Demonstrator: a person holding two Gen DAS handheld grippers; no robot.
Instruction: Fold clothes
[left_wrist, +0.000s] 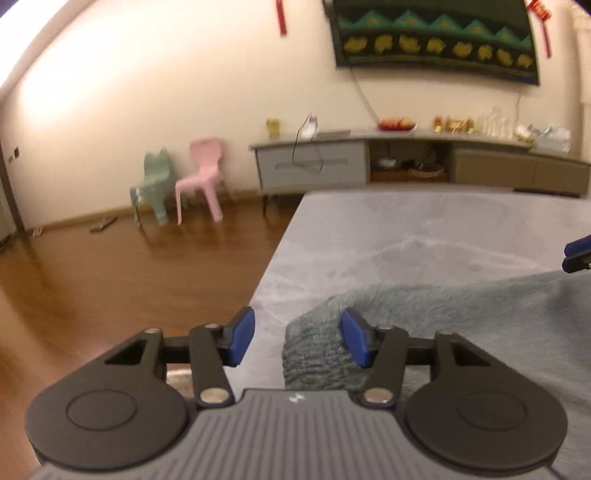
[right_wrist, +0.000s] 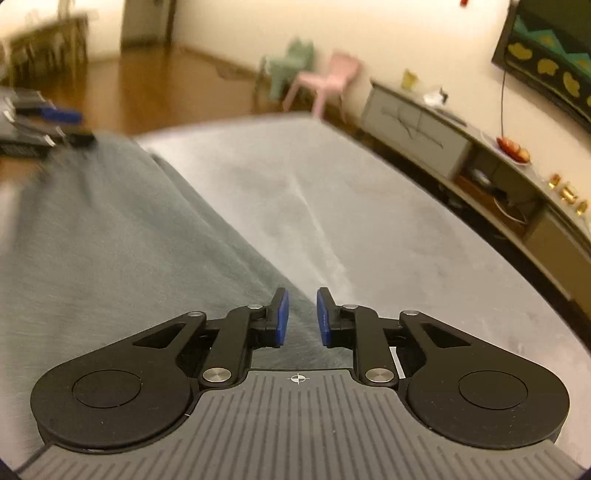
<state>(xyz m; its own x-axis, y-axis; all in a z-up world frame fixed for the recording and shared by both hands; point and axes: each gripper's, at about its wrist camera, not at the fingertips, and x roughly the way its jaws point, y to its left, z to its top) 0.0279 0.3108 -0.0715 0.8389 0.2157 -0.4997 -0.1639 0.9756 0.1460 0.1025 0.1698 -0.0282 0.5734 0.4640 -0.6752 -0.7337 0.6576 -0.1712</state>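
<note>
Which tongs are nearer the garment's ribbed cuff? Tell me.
Left. The left tongs sit open right at the ribbed cuff of the grey-green garment. The right tongs hover open over its far edge.

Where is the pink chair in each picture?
Left wrist view: the pink chair stands left of middle, on the wood floor, beside the green chair.
Right wrist view: the pink chair is near the top, right of middle.
Shared landmark: the green chair beside it.

The garment (right_wrist: 92, 236) lies on the table (right_wrist: 369, 221); two chairs (left_wrist: 184, 181) stand left of the cabinet (left_wrist: 406, 158), beyond the table's far edge
</note>
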